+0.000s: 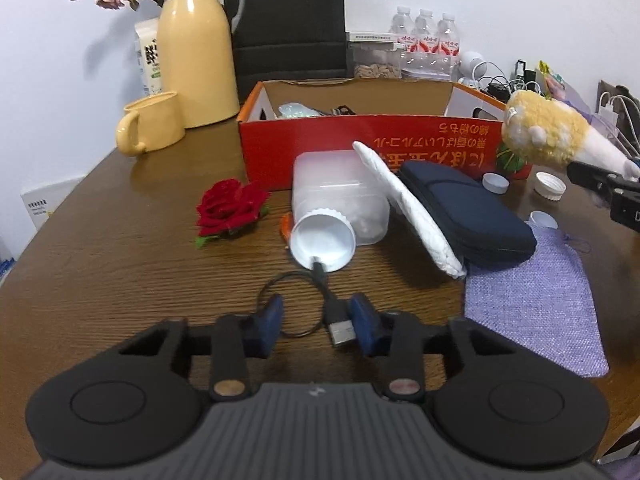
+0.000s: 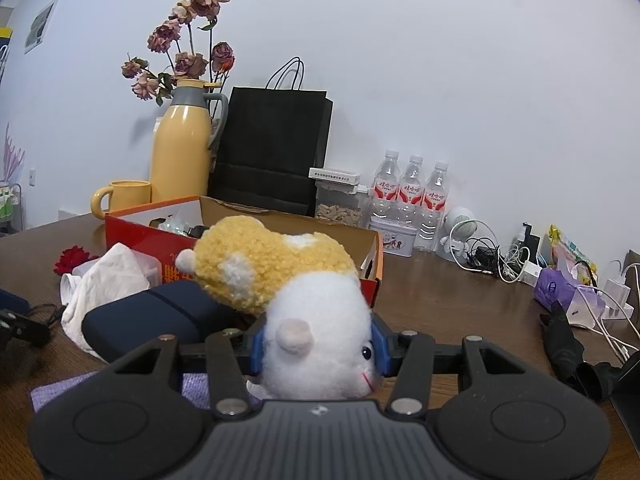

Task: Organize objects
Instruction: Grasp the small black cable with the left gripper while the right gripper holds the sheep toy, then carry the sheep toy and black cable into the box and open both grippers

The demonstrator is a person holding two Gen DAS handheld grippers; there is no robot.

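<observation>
Clamped in the right gripper [image 2: 318, 350], the soft yellow-and-white plush hamster [image 2: 280, 280] compresses; left gripper [image 1: 318, 322] gapes around the limp black USB cable [image 1: 332, 312], twelve o'clock.

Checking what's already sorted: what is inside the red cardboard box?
Inside the red cardboard box, a pale crinkly plastic item and some dark objects show; its front wall hides the rest.

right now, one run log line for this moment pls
left gripper: open over usb cable | right gripper: shut on plush hamster, held near red box | stage: hamster not yet boxed
</observation>
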